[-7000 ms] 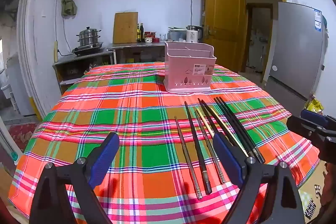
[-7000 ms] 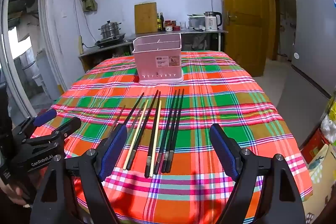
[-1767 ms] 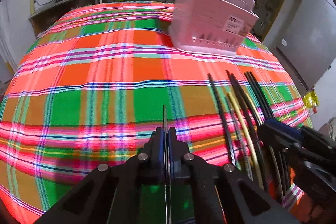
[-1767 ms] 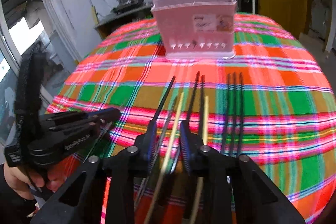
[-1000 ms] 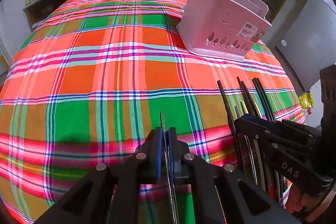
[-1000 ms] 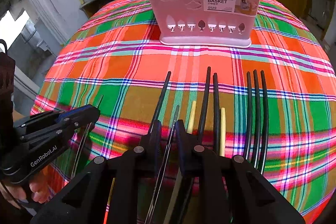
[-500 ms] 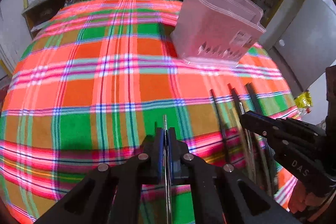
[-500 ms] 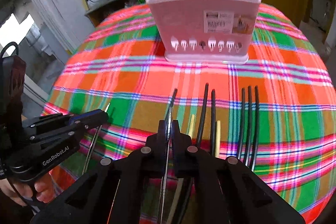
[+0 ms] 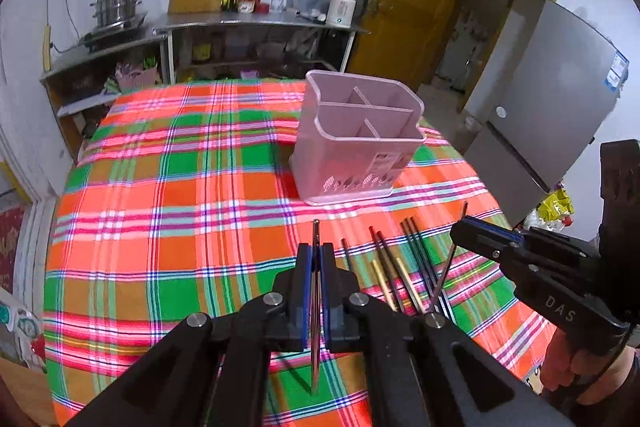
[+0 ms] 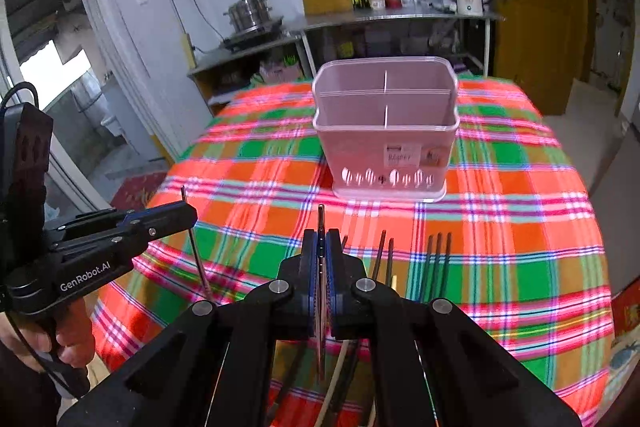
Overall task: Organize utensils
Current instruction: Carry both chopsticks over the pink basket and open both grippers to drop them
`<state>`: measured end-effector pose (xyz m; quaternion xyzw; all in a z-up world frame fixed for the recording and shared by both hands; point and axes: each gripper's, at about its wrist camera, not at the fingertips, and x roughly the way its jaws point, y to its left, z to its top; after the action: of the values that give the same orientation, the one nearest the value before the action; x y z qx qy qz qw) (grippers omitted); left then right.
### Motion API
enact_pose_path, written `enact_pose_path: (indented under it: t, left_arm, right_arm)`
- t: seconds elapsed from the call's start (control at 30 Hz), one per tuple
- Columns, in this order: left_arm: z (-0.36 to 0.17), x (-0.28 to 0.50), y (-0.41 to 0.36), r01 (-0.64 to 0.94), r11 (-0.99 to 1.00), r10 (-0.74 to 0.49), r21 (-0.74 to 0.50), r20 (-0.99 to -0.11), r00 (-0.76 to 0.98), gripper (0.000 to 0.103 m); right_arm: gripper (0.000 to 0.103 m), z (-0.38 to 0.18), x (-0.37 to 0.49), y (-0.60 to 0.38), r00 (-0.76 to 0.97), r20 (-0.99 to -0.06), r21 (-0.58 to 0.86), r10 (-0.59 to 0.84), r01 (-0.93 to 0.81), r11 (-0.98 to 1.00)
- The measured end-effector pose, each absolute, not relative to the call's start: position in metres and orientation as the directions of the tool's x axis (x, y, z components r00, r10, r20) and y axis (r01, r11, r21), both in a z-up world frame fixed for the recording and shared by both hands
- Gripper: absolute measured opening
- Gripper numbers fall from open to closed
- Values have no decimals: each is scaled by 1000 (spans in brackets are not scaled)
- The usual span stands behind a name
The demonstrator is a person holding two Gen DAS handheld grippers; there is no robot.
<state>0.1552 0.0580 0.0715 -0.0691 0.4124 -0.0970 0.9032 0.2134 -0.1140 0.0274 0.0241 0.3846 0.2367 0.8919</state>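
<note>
Since 0.5 s ago we had lifted both grippers higher. Our left gripper (image 9: 316, 259) was clamped on 1 metal chopstick (image 9: 315, 307), our right gripper (image 10: 321, 255) on another (image 10: 320, 291). The pink basket (image 10: 384, 147) stood at 12 o'clock; the remaining chopsticks (image 9: 404, 267) lay on the plaid tablecloth (image 9: 180, 211).

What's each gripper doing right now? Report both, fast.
Left gripper: shut on a metal chopstick, lifted off the table.
Right gripper: shut on a second metal chopstick, also lifted.
</note>
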Motion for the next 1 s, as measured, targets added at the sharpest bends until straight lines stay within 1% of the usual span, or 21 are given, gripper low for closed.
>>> enact_pose_path:
  t: [0.27,0.53,0.7,0.87,1.0]
  left_arm:
    - [94,155,49,142,967,-251,-211,-706,662,4]
    - [112,178,46,155,958,-282,-242,-695,661,3]
    - [140,200,42,170,952,-302,-256,-670,679,4]
    - [176,229,43,178,948,-310,-265,-628,714,3]
    - [195,252,44,188,945,-318,-269,-604,731,4]
  right_arm:
    - [4,49,210,-127,633,-635,215,442,-405,889]
    - [4,66,221,-139,650,-616,218,445,-402,889]
    - [4,88,237,-146,677,-585,218,447,-400,890]
    - [4,119,258,-150,723,-535,202,438,-394,897]
    - [4,140,276,-150,754,-492,204,435,-386,900]
